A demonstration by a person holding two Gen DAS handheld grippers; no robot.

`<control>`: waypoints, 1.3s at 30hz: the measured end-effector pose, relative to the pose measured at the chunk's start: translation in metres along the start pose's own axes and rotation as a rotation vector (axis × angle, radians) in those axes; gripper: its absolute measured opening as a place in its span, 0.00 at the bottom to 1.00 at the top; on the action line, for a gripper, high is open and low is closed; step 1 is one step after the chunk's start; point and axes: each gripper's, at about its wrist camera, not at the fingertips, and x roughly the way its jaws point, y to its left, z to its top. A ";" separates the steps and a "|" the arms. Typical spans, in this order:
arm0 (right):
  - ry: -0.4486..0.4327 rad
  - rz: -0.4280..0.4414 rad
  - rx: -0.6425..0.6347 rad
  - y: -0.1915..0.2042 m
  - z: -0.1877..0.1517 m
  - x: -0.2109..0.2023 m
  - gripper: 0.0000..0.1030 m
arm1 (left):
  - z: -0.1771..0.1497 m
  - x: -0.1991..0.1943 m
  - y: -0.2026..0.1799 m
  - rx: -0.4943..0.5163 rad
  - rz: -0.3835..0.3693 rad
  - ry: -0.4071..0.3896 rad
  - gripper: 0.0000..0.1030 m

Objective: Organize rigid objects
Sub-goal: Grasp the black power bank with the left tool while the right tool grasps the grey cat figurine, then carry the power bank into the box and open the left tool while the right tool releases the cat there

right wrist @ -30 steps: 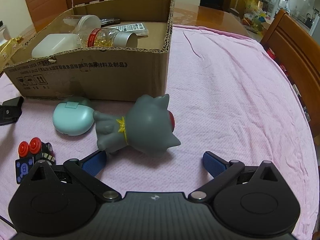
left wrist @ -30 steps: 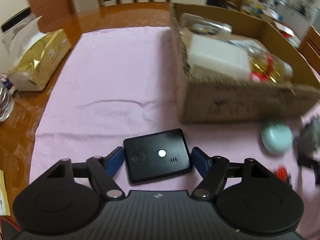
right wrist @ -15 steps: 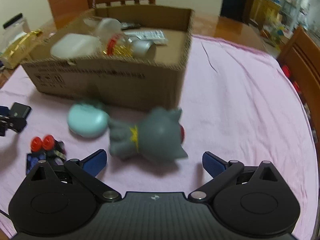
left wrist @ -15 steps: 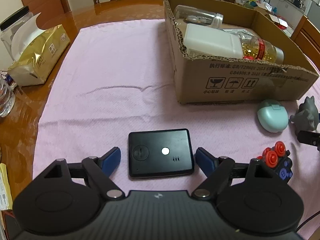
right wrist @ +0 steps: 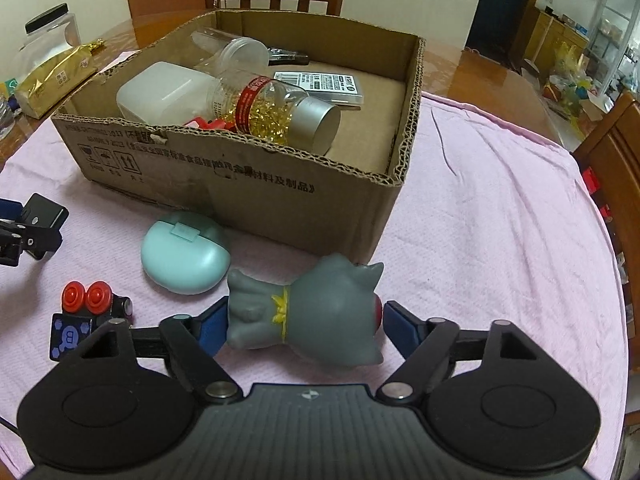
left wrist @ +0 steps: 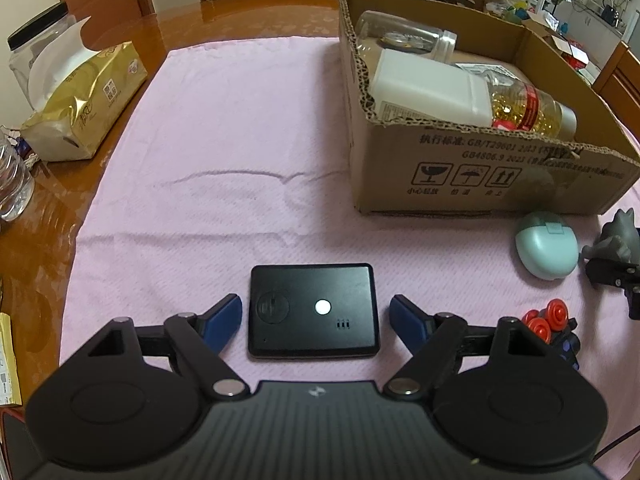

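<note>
A flat black device (left wrist: 313,310) lies on the pink cloth between the open fingers of my left gripper (left wrist: 316,316), which do not touch it. A grey cat figurine (right wrist: 316,312) lies on its side between the fingers of my right gripper (right wrist: 304,320); the left finger touches it, the right stands just off it. A mint oval case (right wrist: 186,258) and a small red-and-black toy (right wrist: 86,312) lie left of the figurine. The cardboard box (right wrist: 280,196) behind holds a capsule bottle (right wrist: 280,110), a white container (right wrist: 160,94) and other items.
A gold tissue pack (left wrist: 84,100) and a clear jar (left wrist: 36,52) sit at the table's left edge. Wooden chairs (right wrist: 612,168) stand around the table. The pink cloth (left wrist: 224,140) left of the box lies bare.
My left gripper has settled squarely around the black device. My right gripper has moved forward, so the cat figurine now lies between its fingers.
</note>
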 end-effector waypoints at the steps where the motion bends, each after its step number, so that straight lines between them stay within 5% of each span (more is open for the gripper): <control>1: 0.001 0.003 -0.001 0.000 0.001 0.000 0.76 | 0.001 0.000 0.000 0.003 -0.001 -0.001 0.74; 3: 0.004 0.000 -0.009 0.001 0.001 0.000 0.75 | 0.002 -0.001 -0.001 0.008 -0.003 -0.003 0.67; 12: 0.032 0.042 -0.008 -0.002 0.004 -0.005 0.74 | 0.005 -0.005 0.000 0.058 -0.035 0.030 0.67; 23: 0.046 0.082 -0.051 -0.014 0.016 -0.051 0.74 | 0.017 -0.044 -0.009 0.235 -0.116 0.050 0.67; 39: -0.131 0.127 -0.141 -0.023 0.088 -0.086 0.74 | 0.080 -0.096 -0.034 0.313 -0.157 -0.091 0.67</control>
